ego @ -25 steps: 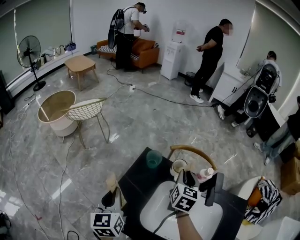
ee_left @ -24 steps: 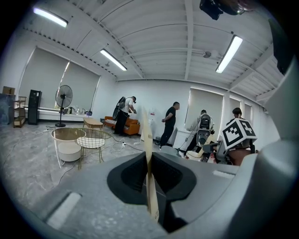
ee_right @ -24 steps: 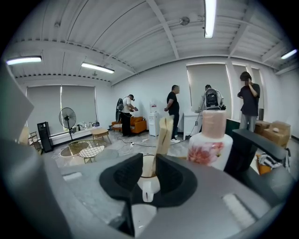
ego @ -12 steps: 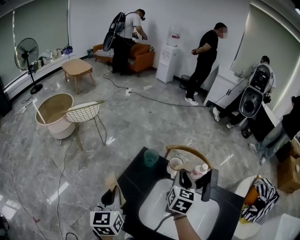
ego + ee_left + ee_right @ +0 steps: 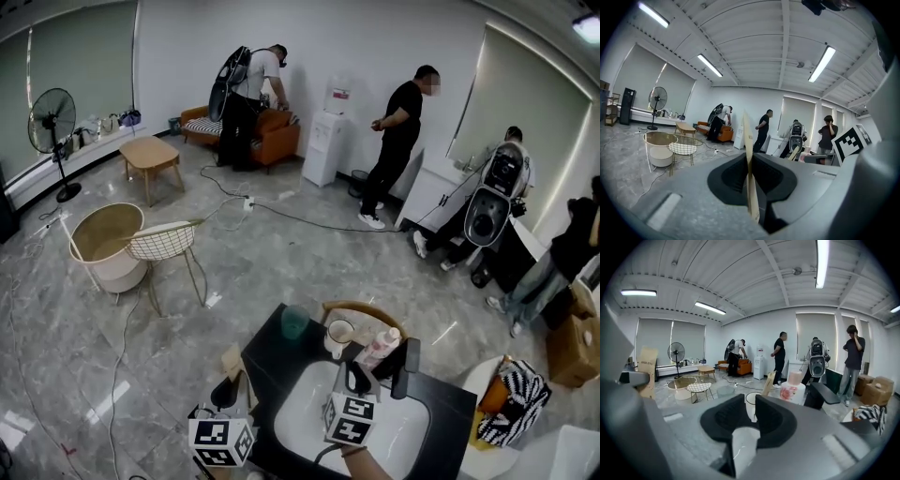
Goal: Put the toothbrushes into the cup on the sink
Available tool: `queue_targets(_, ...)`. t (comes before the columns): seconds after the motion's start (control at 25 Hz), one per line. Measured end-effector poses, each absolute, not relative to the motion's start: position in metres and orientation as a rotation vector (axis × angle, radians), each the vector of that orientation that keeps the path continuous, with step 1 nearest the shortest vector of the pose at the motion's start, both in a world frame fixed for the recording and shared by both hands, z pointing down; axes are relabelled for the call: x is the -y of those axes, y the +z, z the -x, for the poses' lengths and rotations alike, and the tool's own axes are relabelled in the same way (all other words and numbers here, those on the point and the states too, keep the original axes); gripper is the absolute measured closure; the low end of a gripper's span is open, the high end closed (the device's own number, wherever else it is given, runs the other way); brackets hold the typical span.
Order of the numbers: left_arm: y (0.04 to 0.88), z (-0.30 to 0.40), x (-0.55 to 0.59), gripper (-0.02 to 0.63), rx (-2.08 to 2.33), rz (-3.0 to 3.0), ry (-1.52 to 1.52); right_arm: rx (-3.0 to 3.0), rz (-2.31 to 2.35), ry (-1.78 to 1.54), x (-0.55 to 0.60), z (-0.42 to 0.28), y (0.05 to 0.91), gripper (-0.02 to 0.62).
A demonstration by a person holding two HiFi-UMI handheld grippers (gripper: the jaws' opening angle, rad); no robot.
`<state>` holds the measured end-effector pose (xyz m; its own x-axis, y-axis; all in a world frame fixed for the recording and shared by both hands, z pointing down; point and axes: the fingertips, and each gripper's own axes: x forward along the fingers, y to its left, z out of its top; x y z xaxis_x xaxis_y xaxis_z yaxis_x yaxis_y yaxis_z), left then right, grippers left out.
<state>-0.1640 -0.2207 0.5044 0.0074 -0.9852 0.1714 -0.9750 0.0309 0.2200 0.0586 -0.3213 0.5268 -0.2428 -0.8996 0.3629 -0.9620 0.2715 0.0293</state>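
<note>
Left tool (image 5: 749, 161) clamps one toothbrush pack (image 5: 746, 131); right tool (image 5: 751, 404) narrow gap, empty, over sink (image 5: 305, 412). Two cups near surface (image 5: 272, 361) far edge: white cup (image 5: 339, 332), green cup (image 5: 294, 322).

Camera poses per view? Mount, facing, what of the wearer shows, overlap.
Head view: on the head, steeply down at the sink; left tongs, right tongs, right forearm show.
Left gripper view: on the left tongs, facing into the room; tongs shut on a toothbrush pack.
Right gripper view: on the right tongs, facing the white cup; tongs open.
Shared: white cup, in head and right gripper views.
</note>
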Motion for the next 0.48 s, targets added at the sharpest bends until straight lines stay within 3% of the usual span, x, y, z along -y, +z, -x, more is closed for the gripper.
queue_targets(0.48, 0.480, 0.134, 0.221, 0.574, 1.969, -2.129, -0.095, 2.203, -1.823, 0.273, 0.274, -0.094, 0.504, 0.579)
